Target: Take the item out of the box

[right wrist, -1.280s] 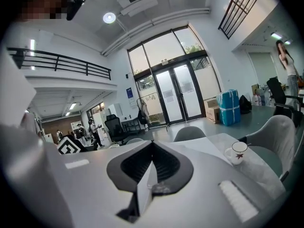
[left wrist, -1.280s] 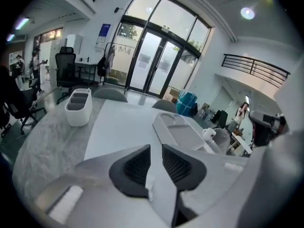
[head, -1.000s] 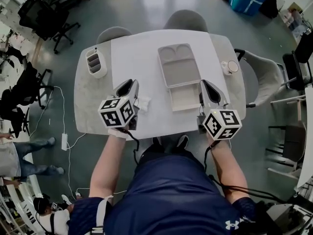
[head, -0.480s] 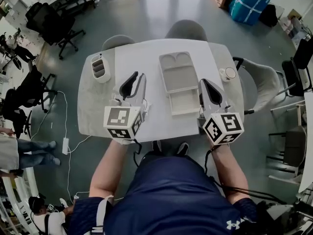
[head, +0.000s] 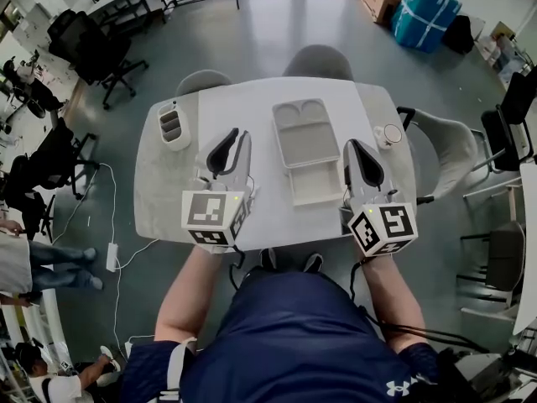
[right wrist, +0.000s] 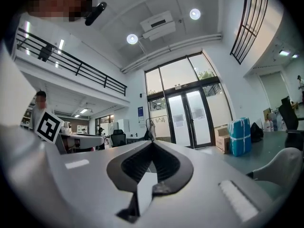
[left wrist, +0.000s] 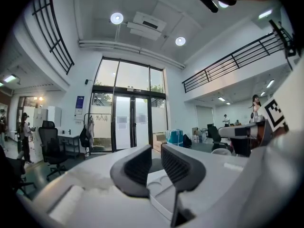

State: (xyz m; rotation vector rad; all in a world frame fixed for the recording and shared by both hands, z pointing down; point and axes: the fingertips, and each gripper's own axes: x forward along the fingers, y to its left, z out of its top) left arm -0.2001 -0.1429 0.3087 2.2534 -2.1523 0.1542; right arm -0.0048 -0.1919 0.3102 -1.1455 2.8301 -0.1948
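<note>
The box (head: 304,141) lies open at the centre of the desk (head: 252,99), its compartments apparently empty. A white wad (left wrist: 88,180), probably the item, rests on the desk just left of the left gripper (left wrist: 156,148), whose jaws stand slightly apart and hold nothing. The right gripper (head: 352,146), closed and empty, flanks the box, presumably parked clear of it

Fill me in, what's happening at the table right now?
A person holds a claw in each hand over the white table, either side of the open box, whose compartments look empty. The left claw is slightly open with nothing in it. A crumpled white item lies on the table beside it, outside the box. The right claw is shut by the box's right edge.
</note>
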